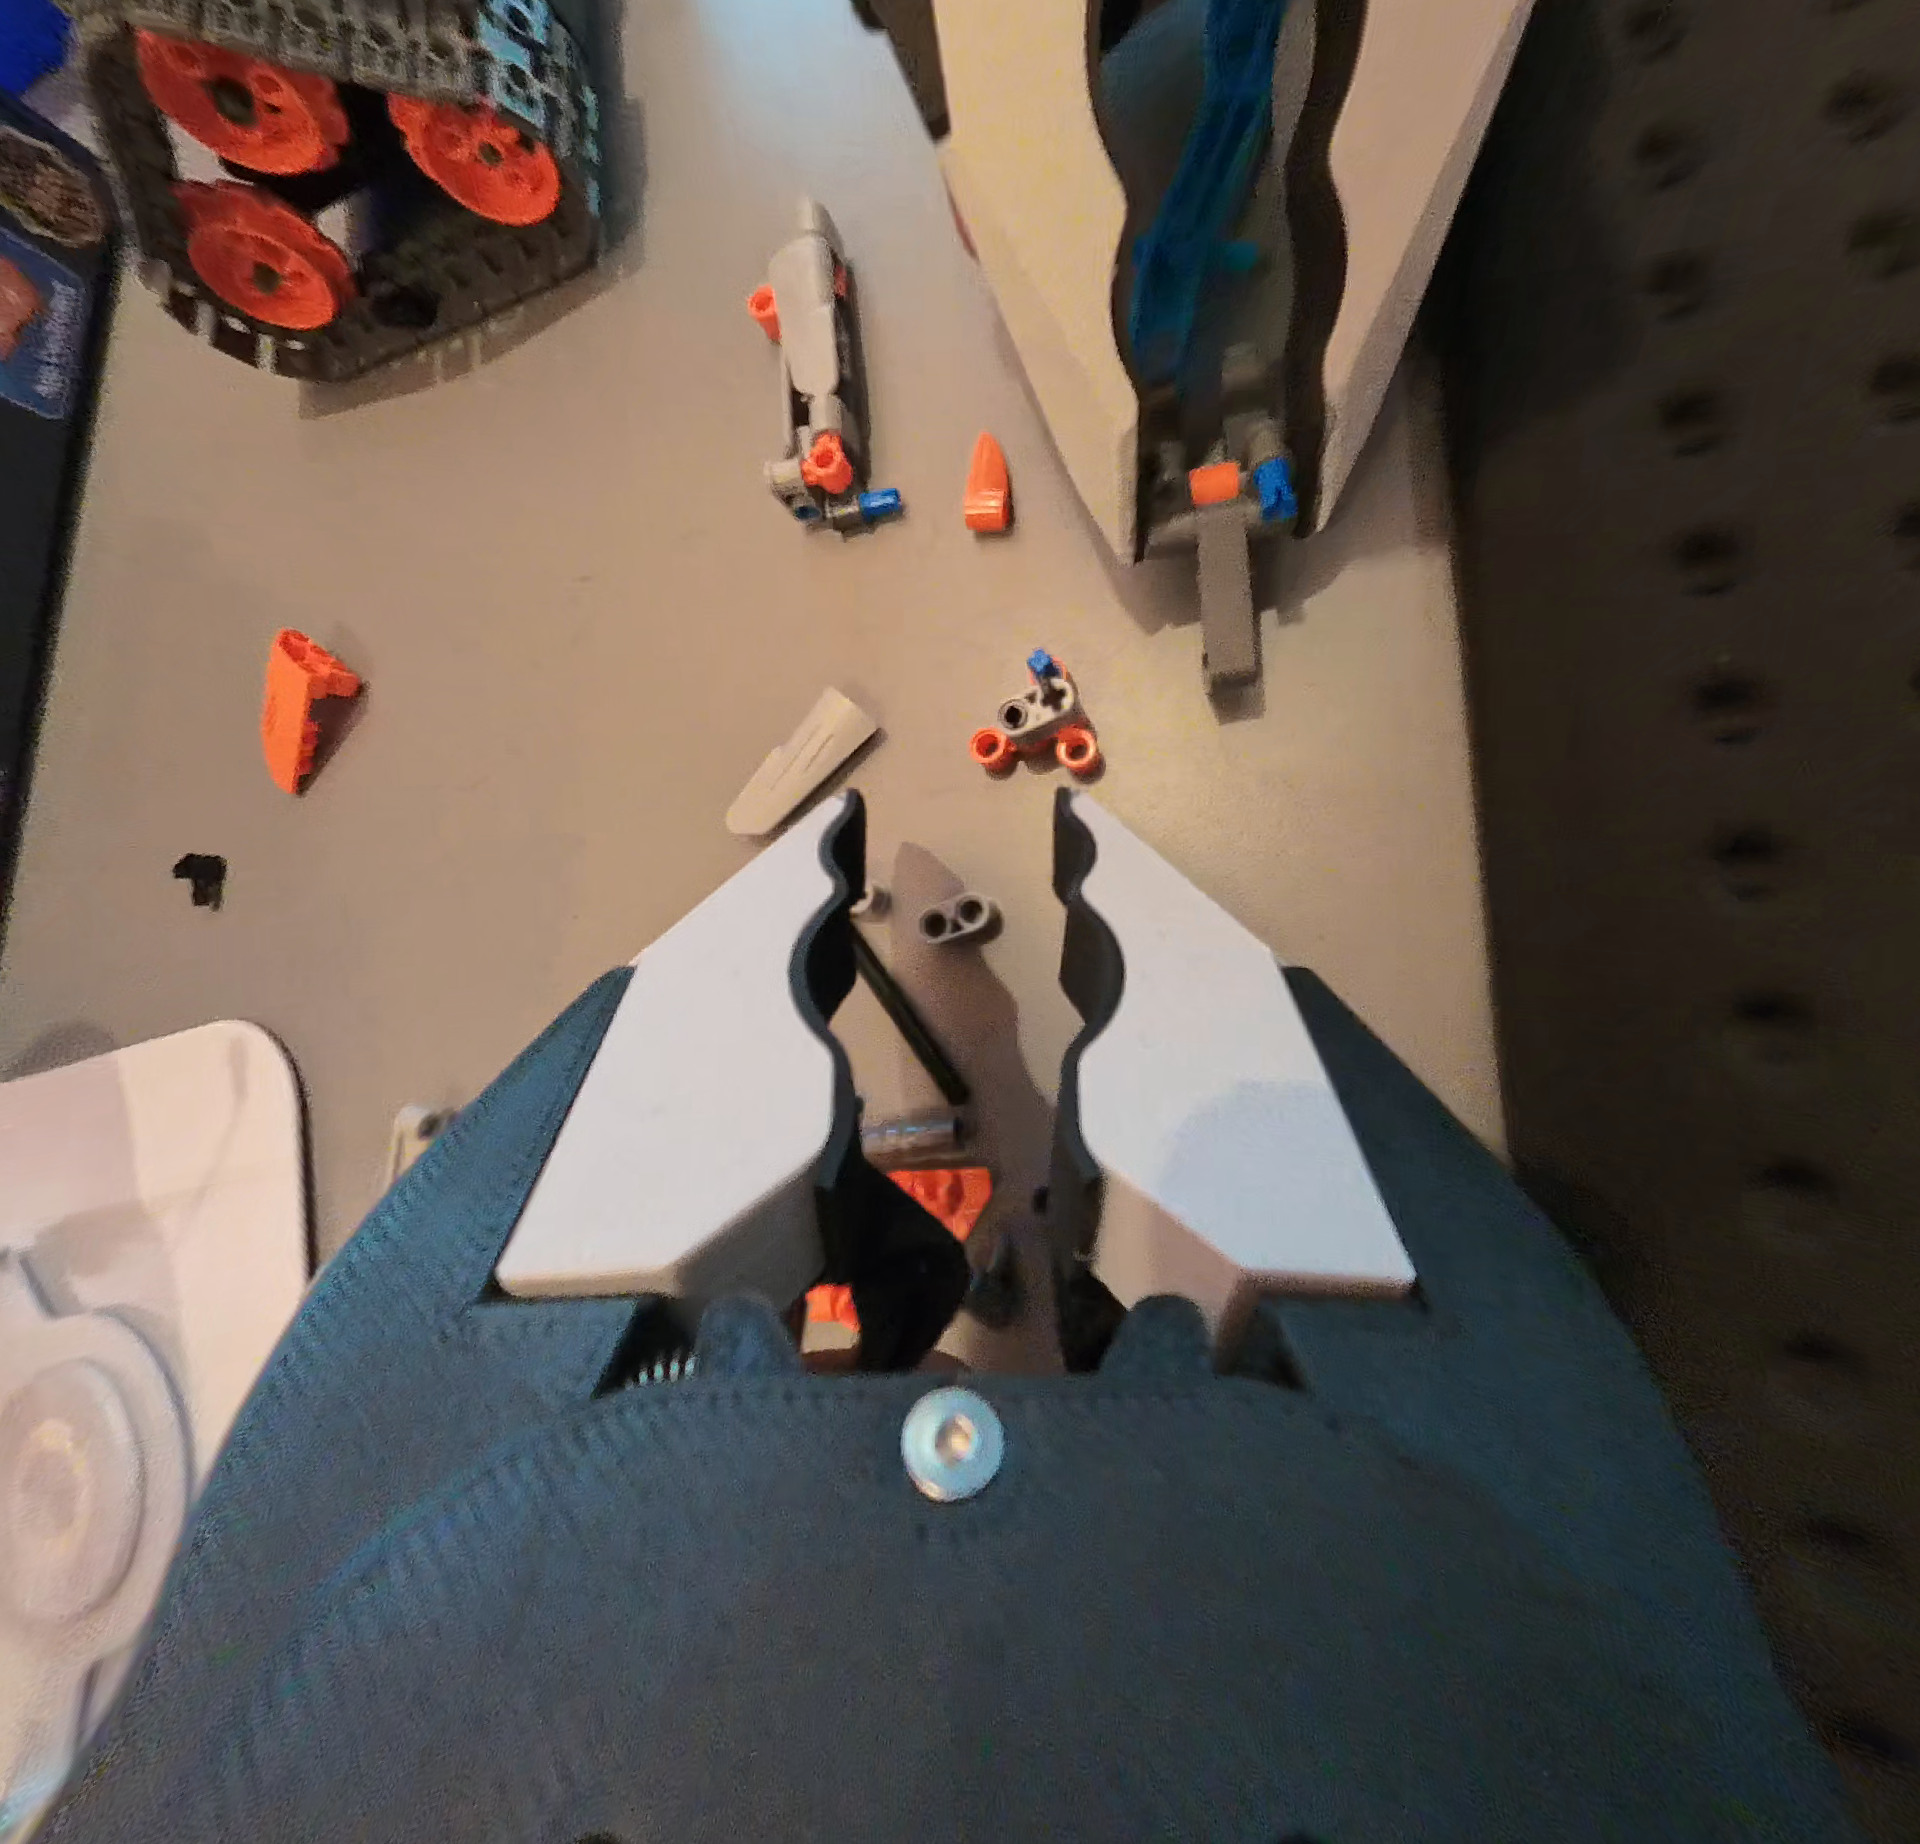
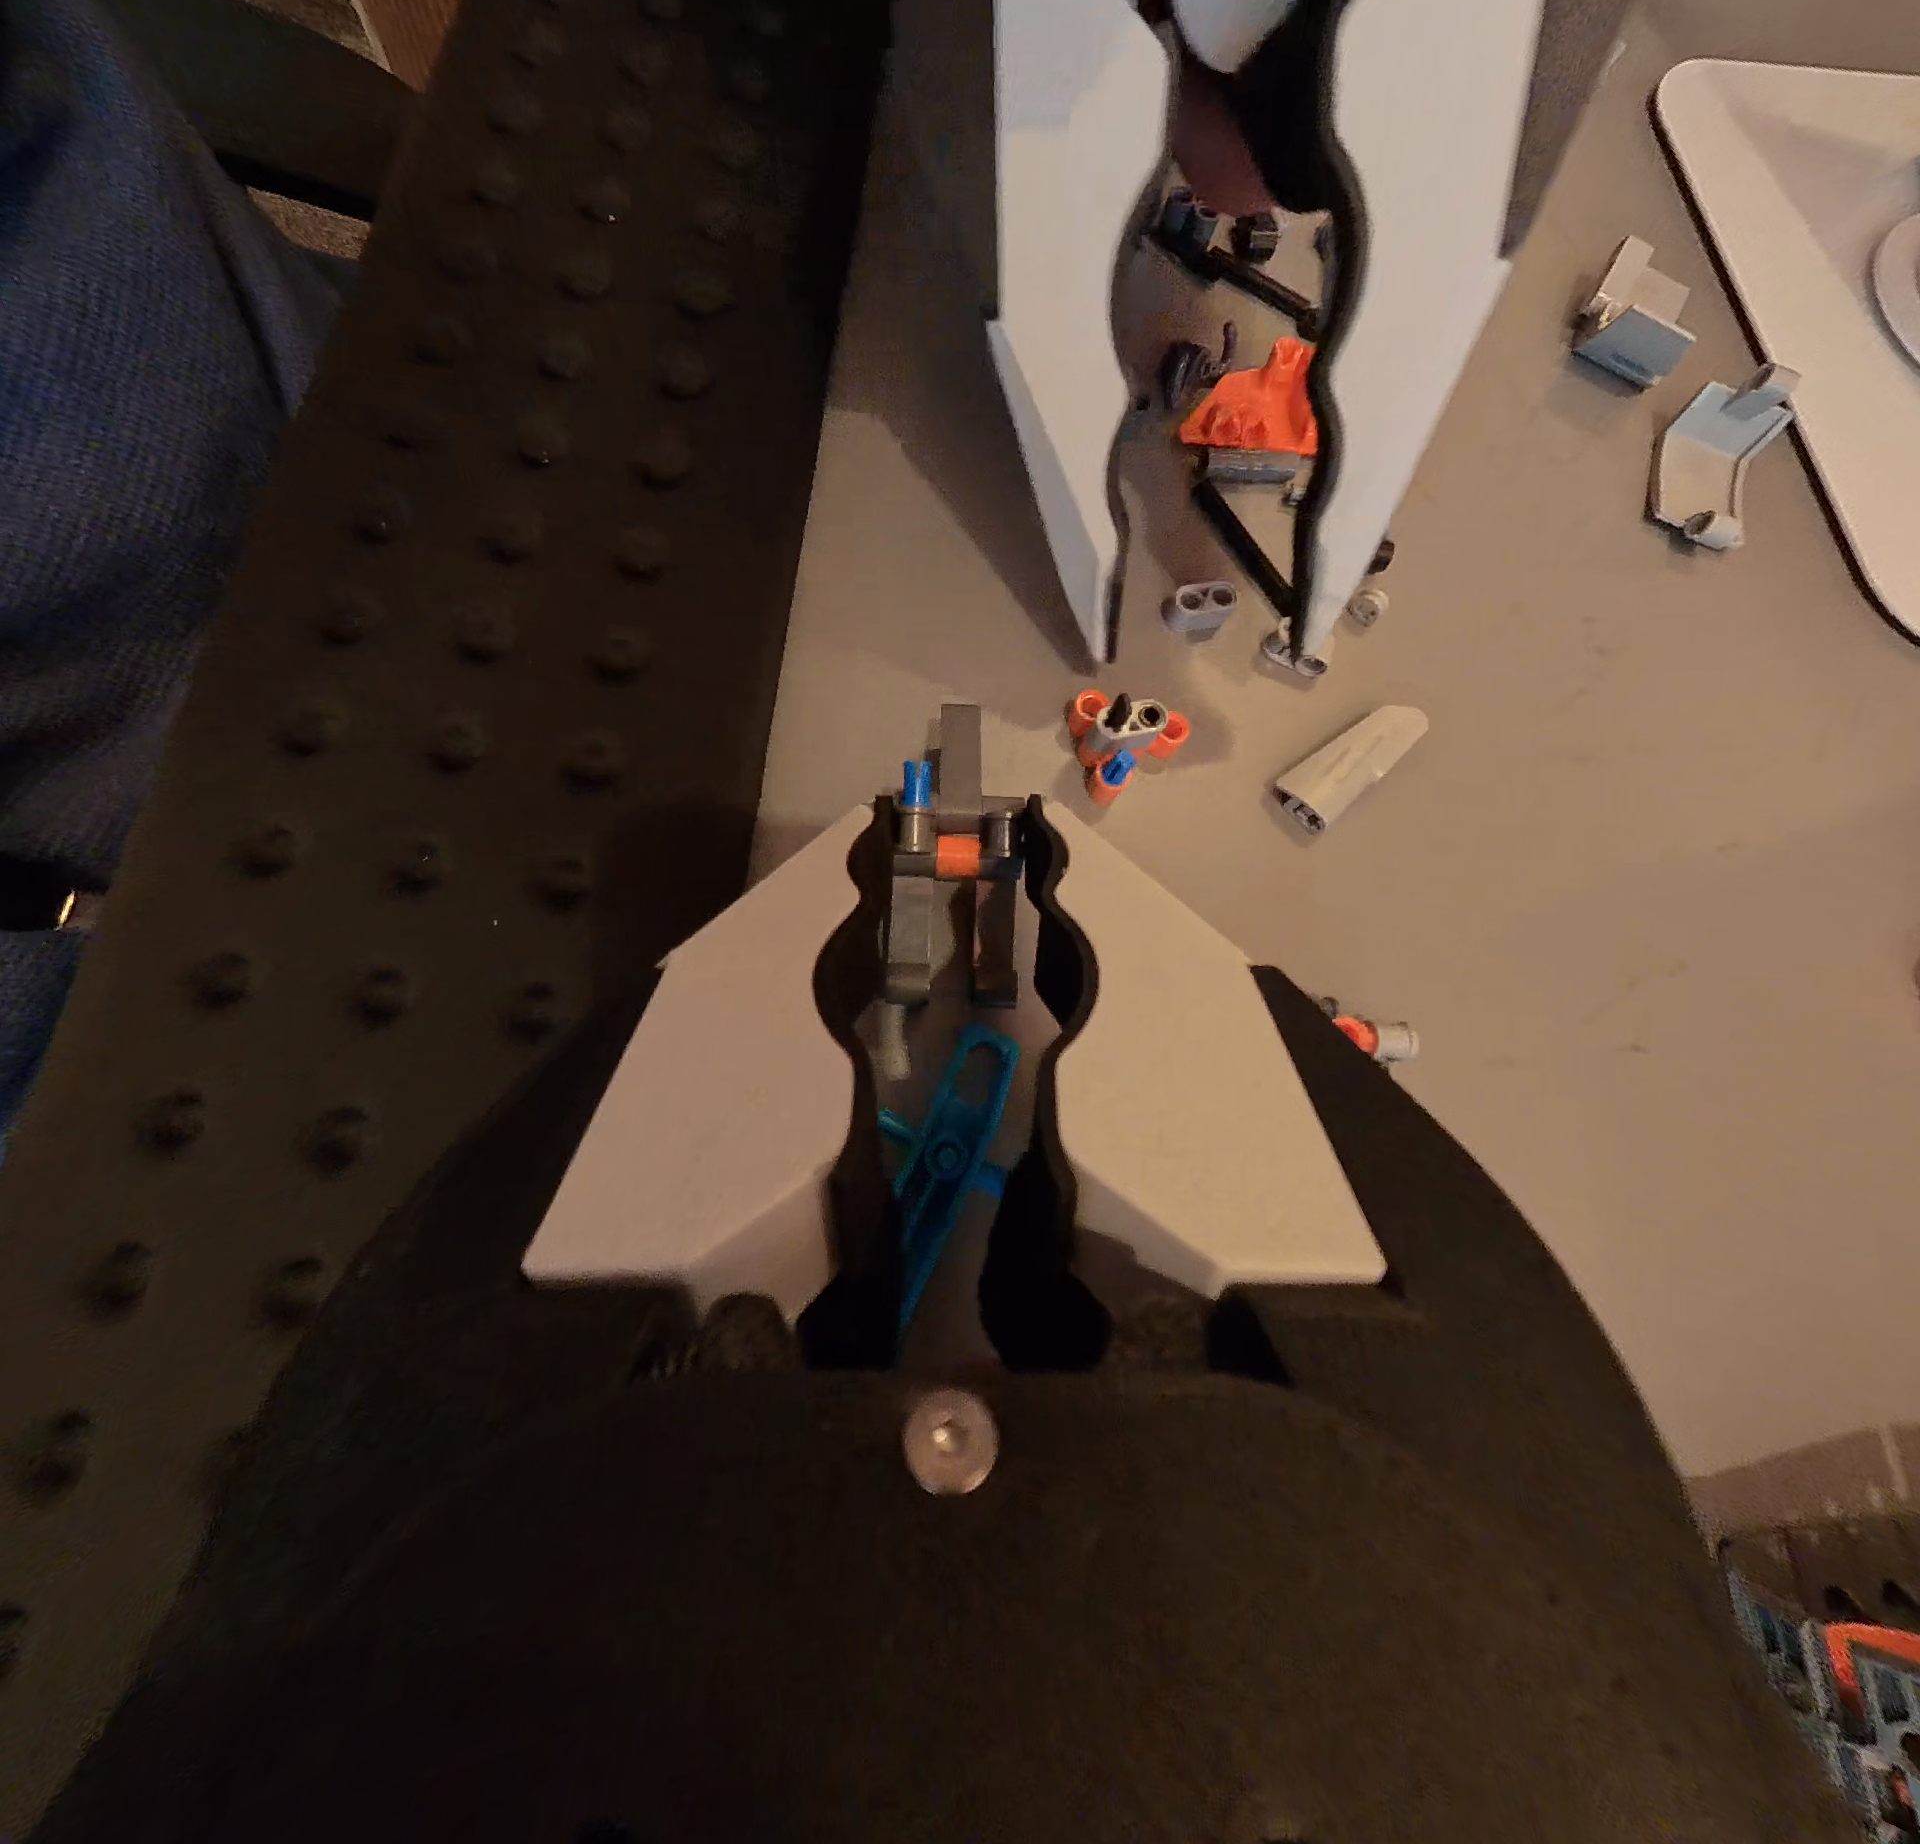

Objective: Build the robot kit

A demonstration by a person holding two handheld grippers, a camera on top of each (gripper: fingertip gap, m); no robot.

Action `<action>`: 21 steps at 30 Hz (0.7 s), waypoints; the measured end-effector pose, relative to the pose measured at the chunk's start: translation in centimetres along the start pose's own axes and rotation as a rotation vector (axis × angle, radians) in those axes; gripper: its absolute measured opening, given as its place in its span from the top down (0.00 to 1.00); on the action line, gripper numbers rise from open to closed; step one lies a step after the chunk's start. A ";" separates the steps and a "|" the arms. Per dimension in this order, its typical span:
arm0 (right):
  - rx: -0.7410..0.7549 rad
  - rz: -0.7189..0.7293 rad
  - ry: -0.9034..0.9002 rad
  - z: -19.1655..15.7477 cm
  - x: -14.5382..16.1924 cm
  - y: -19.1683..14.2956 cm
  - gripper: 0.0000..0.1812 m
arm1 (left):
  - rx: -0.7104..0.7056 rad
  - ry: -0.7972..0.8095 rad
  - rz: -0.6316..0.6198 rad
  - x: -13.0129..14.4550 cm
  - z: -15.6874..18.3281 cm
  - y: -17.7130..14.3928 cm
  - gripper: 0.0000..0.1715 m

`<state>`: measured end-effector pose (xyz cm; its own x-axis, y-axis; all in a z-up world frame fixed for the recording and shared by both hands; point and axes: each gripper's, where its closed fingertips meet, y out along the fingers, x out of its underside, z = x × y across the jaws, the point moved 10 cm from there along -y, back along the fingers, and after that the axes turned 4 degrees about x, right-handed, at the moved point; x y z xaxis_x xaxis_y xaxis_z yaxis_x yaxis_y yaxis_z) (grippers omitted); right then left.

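Note:
My left gripper (image 1: pixel 958 807) is open and holds nothing. A small grey two-hole connector (image 1: pixel 961 921), a black axle (image 1: pixel 904 1015) and an orange piece (image 1: pixel 940 1197) lie on the table between its fingers. My right gripper (image 2: pixel 956 812) is shut on a dark grey brick assembly (image 2: pixel 920 921) with an orange bush and a blue pin; a grey beam sticks out past the tips. A teal piece (image 2: pixel 951 1150) shows between its fingers farther back. The right gripper also shows in the left wrist view (image 1: pixel 1216 506). The left gripper shows in the right wrist view (image 2: pixel 1205 651).
A tracked model with orange wheels (image 1: pixel 343 163) stands far left. Loose parts lie on the table: a grey-orange sub-assembly (image 1: pixel 821 381), an orange pointed piece (image 1: pixel 987 485), an orange wedge (image 1: pixel 301 703), a light grey panel (image 1: pixel 805 755), a small orange-grey cluster (image 1: pixel 1039 724). A white tray (image 1: pixel 156 1171) and a dark studded mat (image 1: pixel 1714 755) flank the table. There is about 6 cm between the tips of the two grippers.

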<state>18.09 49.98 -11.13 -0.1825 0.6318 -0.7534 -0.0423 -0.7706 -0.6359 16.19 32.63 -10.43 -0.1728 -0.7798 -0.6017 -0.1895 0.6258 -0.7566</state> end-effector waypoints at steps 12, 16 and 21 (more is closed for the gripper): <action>0.038 0.064 0.096 1.3 -0.1 -1.4 0.87 | 0.138 0.095 0.015 -1.4 -0.2 2.4 0.96; 0.101 0.062 0.097 1.8 -0.7 -1.5 0.90 | 0.073 0.099 -0.007 -1.9 -0.2 2.2 0.97; 0.150 0.013 0.058 2.0 -1.4 -1.1 0.89 | 0.036 0.157 -0.050 -3.3 0.4 1.2 0.97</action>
<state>16.41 49.76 -8.99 -0.1273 0.6219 -0.7727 -0.1875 -0.7801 -0.5969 16.86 35.93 -9.50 -0.3131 -0.7961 -0.5179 -0.1675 0.5831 -0.7950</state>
